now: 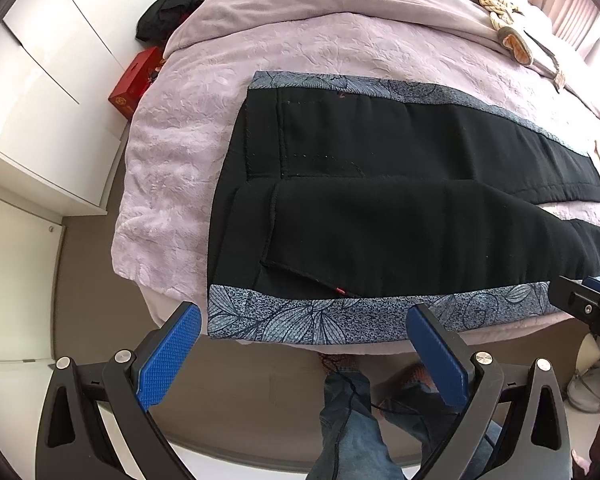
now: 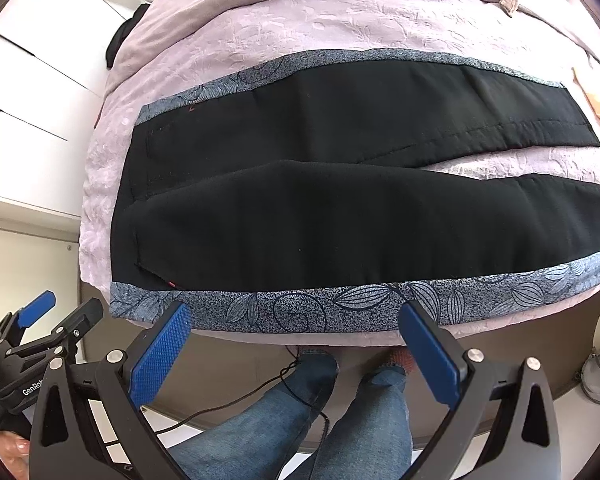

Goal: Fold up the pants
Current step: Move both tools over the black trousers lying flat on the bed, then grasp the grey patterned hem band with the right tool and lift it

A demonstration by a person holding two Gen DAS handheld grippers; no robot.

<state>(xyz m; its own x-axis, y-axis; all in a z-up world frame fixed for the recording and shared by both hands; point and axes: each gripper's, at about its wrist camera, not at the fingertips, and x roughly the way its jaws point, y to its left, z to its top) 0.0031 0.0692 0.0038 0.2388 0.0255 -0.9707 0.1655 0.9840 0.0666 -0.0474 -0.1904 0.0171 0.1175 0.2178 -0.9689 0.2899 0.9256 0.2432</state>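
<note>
Both the left gripper (image 1: 304, 344) and right gripper (image 2: 296, 340) hover with jaws spread wide and empty, just short of the bed's (image 1: 172, 152) near edge. The black pants (image 2: 320, 208) lie flat across it, legs running right and cut off at the frame edge. Beyond, a red box (image 1: 134, 84) sits beside the bed, partly hidden.

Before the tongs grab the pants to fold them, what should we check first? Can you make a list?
1. Left tongs open and empty: ok.
2. Right tongs open and empty: ok.
3. Pants lying flat on the bed, both legs spread out: ok.
4. Near patterned edge right in front of both tongs, easy to reach: ok.
5. Nothing lying on top of the pants: ok.
6. Cable by the person's legs kept away from the tongs: cannot tell.
</note>
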